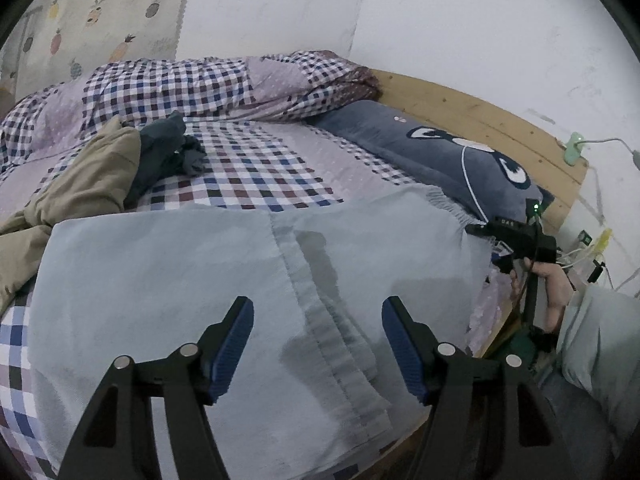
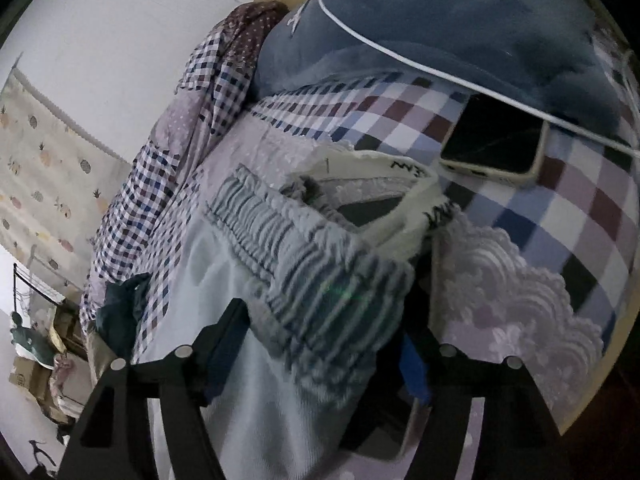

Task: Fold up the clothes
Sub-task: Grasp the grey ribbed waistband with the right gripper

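Light blue-grey trousers (image 1: 180, 272) lie flat across the checked bed sheet (image 1: 260, 176). Their gathered elastic waistband (image 2: 312, 264) points toward the headboard. My left gripper (image 1: 318, 312) hovers open above the middle of the trousers, with nothing between its blue pads. A hand holds my right gripper (image 1: 480, 229) at the waistband's right end. In the right wrist view that gripper (image 2: 320, 320) stands open, its fingers (image 2: 228, 320) astride the ribbed waistband. A white inner band with lettering (image 2: 400, 168) shows at the waist opening.
A tan garment (image 1: 88, 176) and a dark teal garment (image 1: 168, 148) lie bunched at the left. A checked quilt (image 1: 200, 88) is piled at the back. A dark blue pillow (image 1: 440, 152) rests against the wooden headboard (image 1: 480, 112), with a phone (image 2: 496, 140) beside it.
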Demonstrator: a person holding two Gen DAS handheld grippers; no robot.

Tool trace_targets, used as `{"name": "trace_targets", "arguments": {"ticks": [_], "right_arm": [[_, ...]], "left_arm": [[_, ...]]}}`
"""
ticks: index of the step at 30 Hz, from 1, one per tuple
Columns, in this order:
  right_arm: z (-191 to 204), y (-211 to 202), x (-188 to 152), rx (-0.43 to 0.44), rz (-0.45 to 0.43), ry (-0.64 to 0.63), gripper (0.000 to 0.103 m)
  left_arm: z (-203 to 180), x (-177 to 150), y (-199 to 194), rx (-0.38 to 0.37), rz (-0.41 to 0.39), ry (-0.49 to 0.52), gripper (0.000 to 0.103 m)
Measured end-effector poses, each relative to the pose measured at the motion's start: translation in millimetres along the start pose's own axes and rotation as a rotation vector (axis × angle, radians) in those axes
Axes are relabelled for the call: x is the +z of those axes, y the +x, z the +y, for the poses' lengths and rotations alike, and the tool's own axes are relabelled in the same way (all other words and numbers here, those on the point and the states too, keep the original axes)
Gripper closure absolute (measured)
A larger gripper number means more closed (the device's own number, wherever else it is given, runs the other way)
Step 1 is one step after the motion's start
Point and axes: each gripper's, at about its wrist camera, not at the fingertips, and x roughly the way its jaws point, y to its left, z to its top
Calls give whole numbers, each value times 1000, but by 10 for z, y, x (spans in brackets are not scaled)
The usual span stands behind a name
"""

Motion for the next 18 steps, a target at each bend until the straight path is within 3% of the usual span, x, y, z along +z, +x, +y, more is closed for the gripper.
{"name": "trace_targets", "arguments": {"ticks": [1,5,8,18], "right_arm": [[25,21,2,-14,0,-12,30],[215,-10,-5,-72,-22,-86,63],[489,-186,-54,-58,-83,-161,68],[2611,-1012,-1179,148,-294,-650,69]], "left_arm": [[17,-3,-1,2,2,-5,32],[125,2,-22,10,8,-47,32],[278,23,-104,5,-4,-114,32],[1134,-51,-671,-29,-112,-427,32]]}}
